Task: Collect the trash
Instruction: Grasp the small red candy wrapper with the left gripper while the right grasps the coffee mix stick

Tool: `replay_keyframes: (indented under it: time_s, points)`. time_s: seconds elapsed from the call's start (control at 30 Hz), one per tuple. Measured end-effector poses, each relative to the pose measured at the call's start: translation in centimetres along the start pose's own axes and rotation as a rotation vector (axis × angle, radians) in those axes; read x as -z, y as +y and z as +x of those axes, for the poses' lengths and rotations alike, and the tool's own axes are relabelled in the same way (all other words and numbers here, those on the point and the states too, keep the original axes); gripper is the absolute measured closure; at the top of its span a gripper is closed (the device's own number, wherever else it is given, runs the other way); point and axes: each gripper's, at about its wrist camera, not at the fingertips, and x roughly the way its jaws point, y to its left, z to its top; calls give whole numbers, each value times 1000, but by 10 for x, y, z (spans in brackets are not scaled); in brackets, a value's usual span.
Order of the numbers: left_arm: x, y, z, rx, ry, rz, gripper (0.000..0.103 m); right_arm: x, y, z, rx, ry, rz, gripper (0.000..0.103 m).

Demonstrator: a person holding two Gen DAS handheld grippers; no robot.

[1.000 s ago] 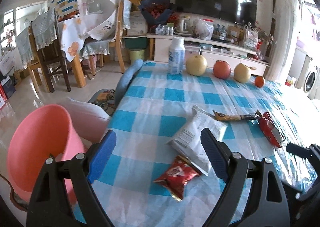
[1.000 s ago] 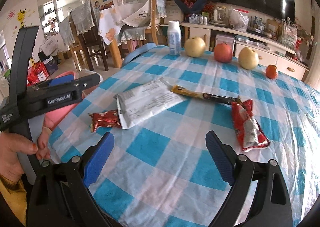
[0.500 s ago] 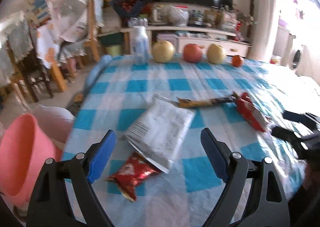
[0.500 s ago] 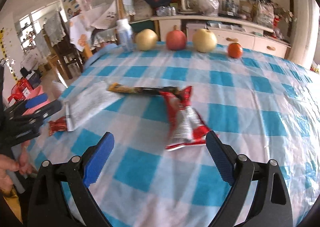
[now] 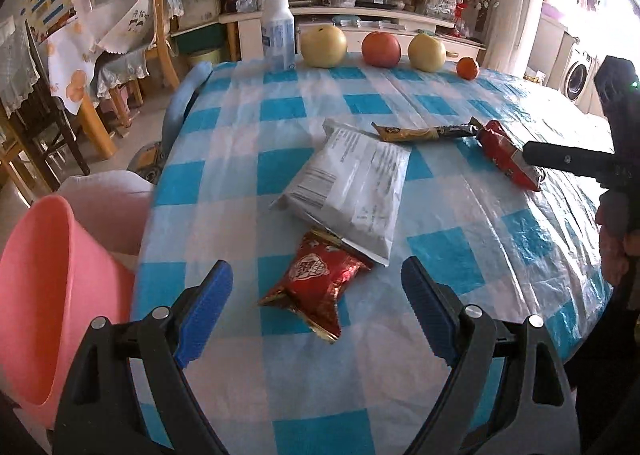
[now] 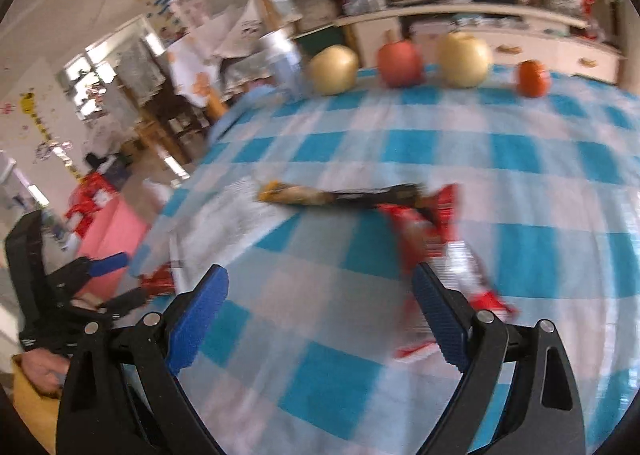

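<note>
Several wrappers lie on the blue checked tablecloth (image 5: 360, 375). A small red foil wrapper (image 5: 316, 275) lies between the tips of my open left gripper (image 5: 316, 287), partly under a white plastic bag (image 5: 348, 183). A yellow-black bar wrapper (image 5: 424, 132) and a red-white snack bag (image 5: 506, 157) lie farther right. In the blurred right wrist view my open right gripper (image 6: 320, 295) hovers with its right finger over the red-white snack bag (image 6: 436, 239); the bar wrapper (image 6: 340, 195) lies beyond it.
A pink bin (image 5: 44, 287) stands off the table's left edge, beside a white-lined bin (image 5: 108, 211). A white bottle (image 5: 278, 33), three large fruits (image 5: 380, 49) and a small orange (image 5: 468, 68) line the far edge. Chairs stand at the left.
My left gripper has swung right and closer to the small red wrapper. My right gripper has moved right and down onto the red-white snack bag. Both stay open.
</note>
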Motion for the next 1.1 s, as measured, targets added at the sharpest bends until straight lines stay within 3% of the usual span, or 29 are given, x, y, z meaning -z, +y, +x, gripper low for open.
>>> replay_keyframes:
  time_s: [0.23,0.3,0.37,0.7,0.77,1.1]
  points:
    - [0,-7,20,9,53,53,16,1,29,33,-21,72,-66,11]
    - [0,-8,23,12,56,63,20,0,32,39,-15,82,-81,11]
    - [-2,-6,26,11,52,58,30,-2,32,44,-2,84,-91,11]
    - [-4,-20,42,26,78,92,40,-22,19,56,52,52,-141,11]
    - [-6,-22,43,37,77,84,46,-31,11,57,66,36,-138,11]
    - [-10,-18,46,15,70,-10,53,-54,-7,73,190,24,-217,11]
